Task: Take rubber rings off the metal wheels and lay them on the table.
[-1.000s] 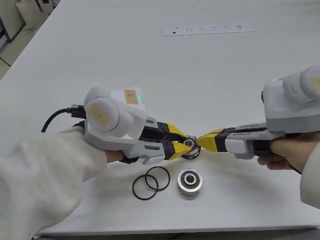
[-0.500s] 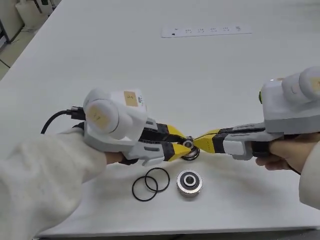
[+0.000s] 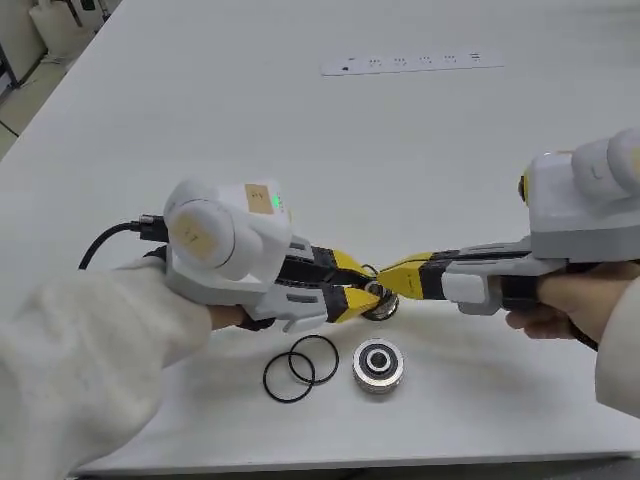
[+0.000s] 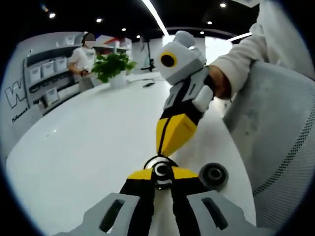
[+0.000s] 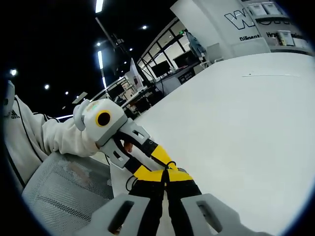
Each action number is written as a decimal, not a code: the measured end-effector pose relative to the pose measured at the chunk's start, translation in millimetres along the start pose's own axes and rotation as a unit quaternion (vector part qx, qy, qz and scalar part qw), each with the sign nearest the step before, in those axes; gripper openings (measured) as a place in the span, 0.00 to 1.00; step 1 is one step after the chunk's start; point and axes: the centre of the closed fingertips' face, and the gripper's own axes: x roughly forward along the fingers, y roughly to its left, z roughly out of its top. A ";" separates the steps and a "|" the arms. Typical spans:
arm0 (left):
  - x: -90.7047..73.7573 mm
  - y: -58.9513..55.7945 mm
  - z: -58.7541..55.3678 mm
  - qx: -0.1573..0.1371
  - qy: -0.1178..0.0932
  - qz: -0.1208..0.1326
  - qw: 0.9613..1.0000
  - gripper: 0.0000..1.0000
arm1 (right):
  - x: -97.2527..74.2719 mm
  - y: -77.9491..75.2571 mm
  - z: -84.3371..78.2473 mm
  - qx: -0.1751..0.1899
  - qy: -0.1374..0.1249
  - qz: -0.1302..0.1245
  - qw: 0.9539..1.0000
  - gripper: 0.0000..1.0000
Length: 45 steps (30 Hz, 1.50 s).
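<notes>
Two rubber rings (image 3: 302, 368) lie overlapping on the white table (image 3: 300, 150), just left of a loose wheel (image 3: 378, 363) that rests flat. Behind them, the left gripper (image 4: 162, 174) has its jaws closed narrow around a second wheel (image 3: 378, 303), held close over the table. The right gripper (image 5: 166, 173) meets it from the opposite side, jaws pressed together and tips touching that wheel's rim; whether they pinch a ring there cannot be told.

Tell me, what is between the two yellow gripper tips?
A metal wheel. The left gripper is shut on it, and the right gripper meets its other side. The head view and the left gripper view show this.
</notes>
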 end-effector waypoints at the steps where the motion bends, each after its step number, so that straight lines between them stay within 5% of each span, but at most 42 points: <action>1: 0.0 -0.1 0.0 0.001 -0.001 0.000 1.000 0.13 | -0.1 -3.4 -2.3 -0.007 0.005 -0.010 1.000 0.00; 4: -0.1 -0.2 -0.1 0.001 -0.004 0.002 1.000 0.13 | -0.3 -5.9 -9.8 0.020 0.009 -0.008 1.000 0.00; 12: 0.5 0.2 0.2 0.004 -0.017 0.009 1.000 0.14 | 0.4 -10.7 -18.0 0.018 0.027 -0.018 0.999 0.00; 23: 1.6 -2.3 2.4 -0.023 -0.015 0.007 1.000 0.17 | -1.1 -11.4 -17.7 0.033 0.022 -0.013 0.999 0.00; 32: -5.5 -0.2 12.6 -0.008 -0.014 0.009 1.000 0.21 | -2.7 -11.5 -13.7 0.036 0.014 -0.014 0.999 0.00; 45: -25.7 1.0 35.1 0.016 -0.028 0.024 0.999 0.53 | -9.9 -13.9 -1.5 0.042 -0.008 -0.020 0.999 0.00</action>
